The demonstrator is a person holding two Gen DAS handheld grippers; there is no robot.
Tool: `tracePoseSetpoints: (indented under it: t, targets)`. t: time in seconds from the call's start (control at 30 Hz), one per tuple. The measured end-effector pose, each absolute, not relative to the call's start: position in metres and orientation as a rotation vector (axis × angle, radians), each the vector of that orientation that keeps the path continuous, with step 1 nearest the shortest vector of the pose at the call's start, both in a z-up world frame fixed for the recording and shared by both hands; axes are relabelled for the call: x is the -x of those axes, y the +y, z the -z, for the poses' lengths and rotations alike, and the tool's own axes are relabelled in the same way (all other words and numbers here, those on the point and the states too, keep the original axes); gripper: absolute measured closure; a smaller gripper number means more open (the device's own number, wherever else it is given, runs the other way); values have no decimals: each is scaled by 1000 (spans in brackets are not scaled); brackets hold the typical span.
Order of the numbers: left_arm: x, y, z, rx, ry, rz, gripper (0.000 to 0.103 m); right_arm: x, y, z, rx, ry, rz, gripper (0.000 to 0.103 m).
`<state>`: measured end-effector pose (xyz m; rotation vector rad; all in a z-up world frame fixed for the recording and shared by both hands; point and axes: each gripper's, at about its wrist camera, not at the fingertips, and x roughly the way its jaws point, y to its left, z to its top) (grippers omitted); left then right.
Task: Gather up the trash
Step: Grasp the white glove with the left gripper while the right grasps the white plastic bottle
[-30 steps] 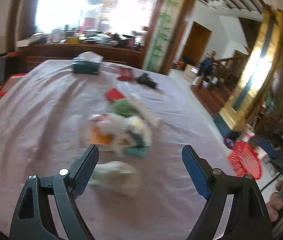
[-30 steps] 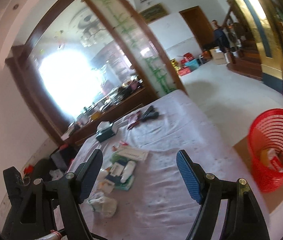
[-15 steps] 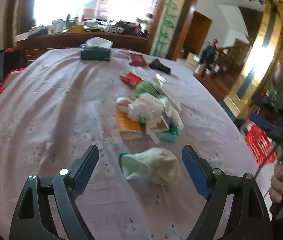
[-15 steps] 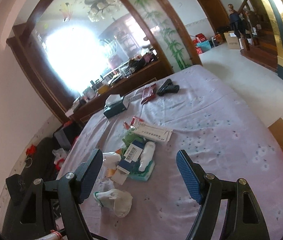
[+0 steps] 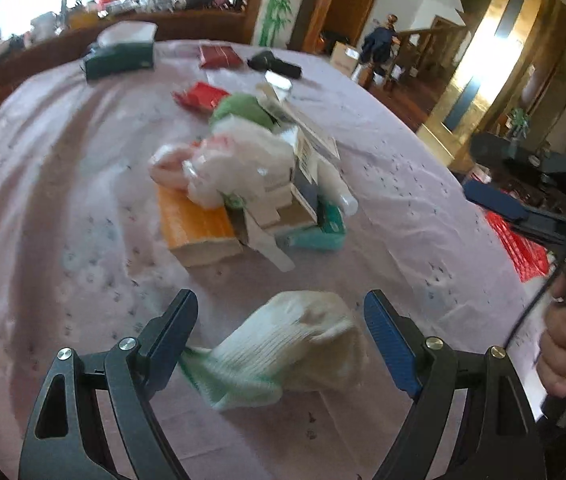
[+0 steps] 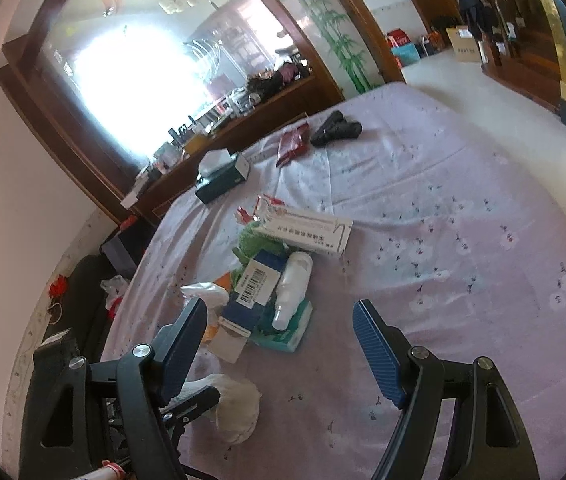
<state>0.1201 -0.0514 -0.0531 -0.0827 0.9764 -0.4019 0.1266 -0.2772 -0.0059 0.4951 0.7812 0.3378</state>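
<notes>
A crumpled white and green glove (image 5: pixel 283 352) lies on the lilac tablecloth (image 5: pixel 63 208) between the fingers of my left gripper (image 5: pixel 281 328), which is open around it. It also shows in the right wrist view (image 6: pixel 239 408). Beyond it is a pile of trash: an orange box (image 5: pixel 195 220), a white plastic bag (image 5: pixel 239 168), small boxes, a white bottle (image 6: pixel 293 288) and a green wad (image 5: pixel 243 110). My right gripper (image 6: pixel 283 340) is open and empty above the table, near the pile. A red basket (image 5: pixel 519 244) shows past the table's right edge.
A dark green tissue box (image 5: pixel 119 58), a red packet (image 5: pixel 219 56) and a black object (image 5: pixel 275 64) lie at the table's far end. A long white carton (image 6: pixel 303 230) lies on the pile. A cluttered wooden sideboard (image 6: pixel 219 128) stands behind the table.
My left gripper has moved forward and down, so the glove now sits between its fingers. My right gripper has swung left and lower toward the pile; the red basket has left its view.
</notes>
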Motion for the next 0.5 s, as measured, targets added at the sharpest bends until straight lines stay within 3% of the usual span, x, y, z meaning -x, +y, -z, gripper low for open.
tracePoseSetpoints:
  t: [0.2,0.4,0.5]
  targets:
    - [-109,-66,64,36,1046,489,19,-152,-263,25,-478,846,-372,31]
    - [-96,-69,65,3,1052,503,22,-188,-246,46,-427,935,-382,56]
    - [-97,-65,68,16,1058,473,25,-202,-241,55,-422,963,-382,58]
